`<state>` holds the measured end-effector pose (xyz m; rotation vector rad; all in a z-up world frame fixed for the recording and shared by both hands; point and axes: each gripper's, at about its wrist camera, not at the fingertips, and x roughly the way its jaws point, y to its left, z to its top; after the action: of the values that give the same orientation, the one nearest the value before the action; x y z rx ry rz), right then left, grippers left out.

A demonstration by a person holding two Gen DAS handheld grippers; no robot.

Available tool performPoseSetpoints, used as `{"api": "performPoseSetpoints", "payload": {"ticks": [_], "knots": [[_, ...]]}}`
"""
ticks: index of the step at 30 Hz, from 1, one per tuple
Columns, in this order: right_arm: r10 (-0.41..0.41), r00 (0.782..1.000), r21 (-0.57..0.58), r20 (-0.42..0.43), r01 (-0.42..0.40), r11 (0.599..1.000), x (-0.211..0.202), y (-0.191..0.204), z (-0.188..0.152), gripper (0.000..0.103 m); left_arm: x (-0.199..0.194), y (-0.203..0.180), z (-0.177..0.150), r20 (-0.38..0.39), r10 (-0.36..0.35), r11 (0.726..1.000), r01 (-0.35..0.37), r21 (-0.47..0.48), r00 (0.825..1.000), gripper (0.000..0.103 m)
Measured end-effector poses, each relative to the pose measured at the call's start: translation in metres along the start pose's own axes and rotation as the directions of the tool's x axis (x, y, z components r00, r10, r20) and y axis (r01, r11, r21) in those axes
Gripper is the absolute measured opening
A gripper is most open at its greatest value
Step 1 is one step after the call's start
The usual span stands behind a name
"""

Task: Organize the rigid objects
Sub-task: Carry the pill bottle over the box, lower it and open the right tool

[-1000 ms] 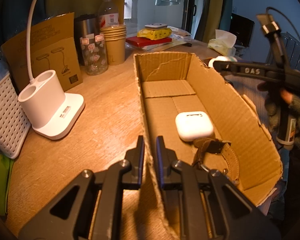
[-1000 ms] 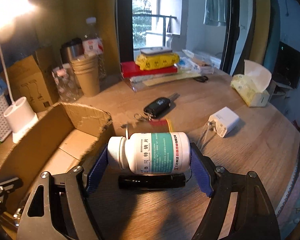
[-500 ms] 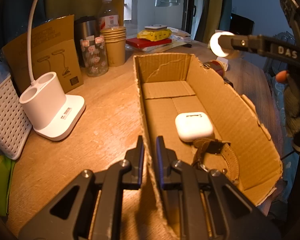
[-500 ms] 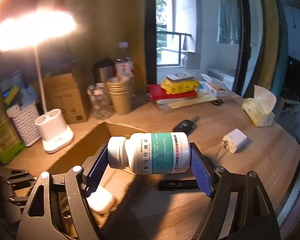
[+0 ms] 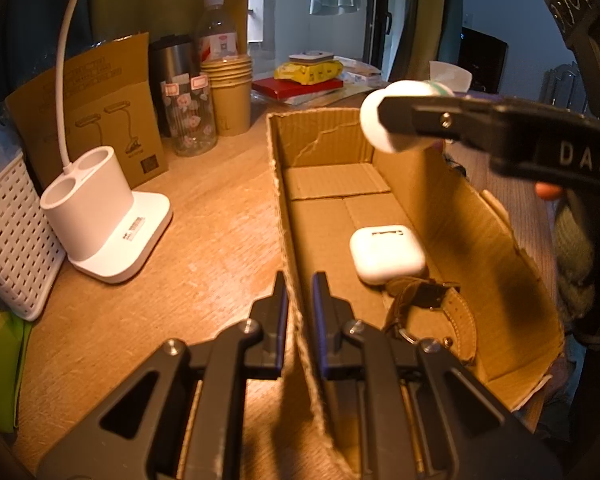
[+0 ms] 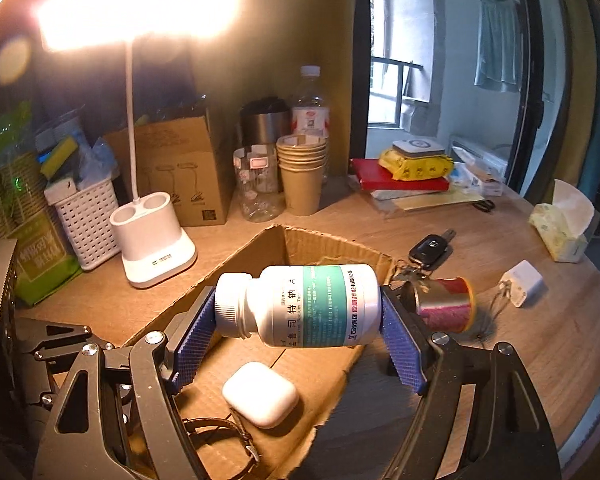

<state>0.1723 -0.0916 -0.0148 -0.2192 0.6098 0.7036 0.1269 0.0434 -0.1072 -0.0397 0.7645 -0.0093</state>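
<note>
Pinching the cardboard box (image 5: 440, 208) left wall, left gripper (image 5: 299, 300) is closed on it. Pill bottle (image 6: 300, 304) is clamped sideways in right gripper (image 6: 300, 320), above the box; far floor bare beyond earbuds case (image 5: 386, 254) and watch (image 5: 432, 304).

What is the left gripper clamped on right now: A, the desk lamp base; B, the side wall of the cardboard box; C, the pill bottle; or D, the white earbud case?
B: the left gripper has its jaws shut on the side wall of the cardboard box, one pad on each face; the earbud case lies loose inside.
</note>
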Motion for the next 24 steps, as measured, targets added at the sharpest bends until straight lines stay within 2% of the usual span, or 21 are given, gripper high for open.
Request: {"api": "performPoseSetpoints", "payload": {"ticks": [10,22,24], "knots": [[0.025,0.999,-0.020,-0.030,-0.025,0.999,0.012,0.005,-0.004,0.080,0.000,0.000,0.000,-0.001,0.001,1.000,-0.001,0.000,1.000,0.012],[0.064,0.989,-0.042,-0.131,-0.070,0.997,0.038,0.006,-0.012,0.080,0.000,-0.001,0.001,0.001,0.001,1.000,-0.001,0.000,1.000,0.012],[0.049,0.990,-0.068,-0.134,-0.058,0.996,0.037,0.008,-0.012,0.080,0.000,-0.001,0.001,0.001,0.001,1.000,-0.001,0.000,1.000,0.012]]}}
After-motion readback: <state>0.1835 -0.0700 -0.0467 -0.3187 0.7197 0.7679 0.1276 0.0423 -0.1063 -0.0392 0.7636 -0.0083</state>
